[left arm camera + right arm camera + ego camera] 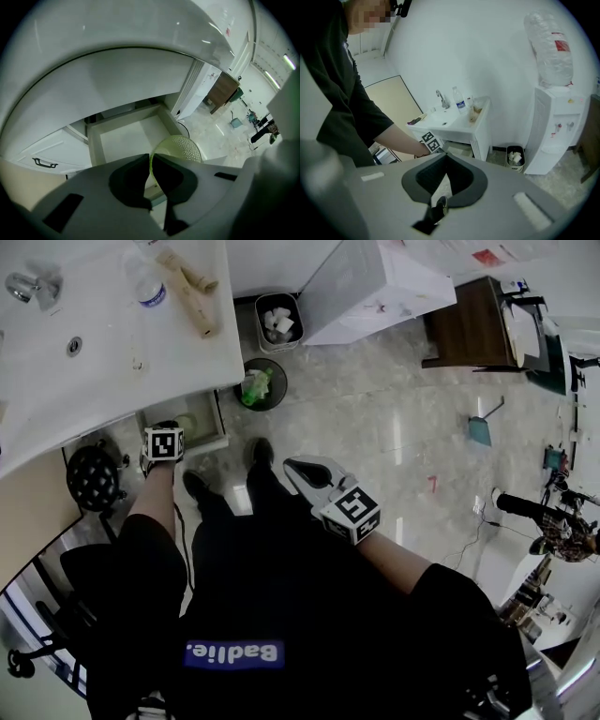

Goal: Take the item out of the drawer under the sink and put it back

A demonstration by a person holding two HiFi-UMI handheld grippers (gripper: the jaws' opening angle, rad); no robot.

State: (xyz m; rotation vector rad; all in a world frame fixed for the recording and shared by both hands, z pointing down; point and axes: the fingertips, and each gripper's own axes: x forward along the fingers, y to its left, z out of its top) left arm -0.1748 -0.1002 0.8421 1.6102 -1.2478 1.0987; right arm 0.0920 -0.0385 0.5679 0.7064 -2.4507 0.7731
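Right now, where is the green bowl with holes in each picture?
Head view: green bowl, left of centre, over the open drawer.
Left gripper view: lower middle, rim pinched by the left tool.
Right gripper view: not visible.
Shared landmark: the white sink.

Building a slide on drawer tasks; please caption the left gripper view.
Left gripper pinches the rim of a green perforated bowl above the open white drawer under the sink.
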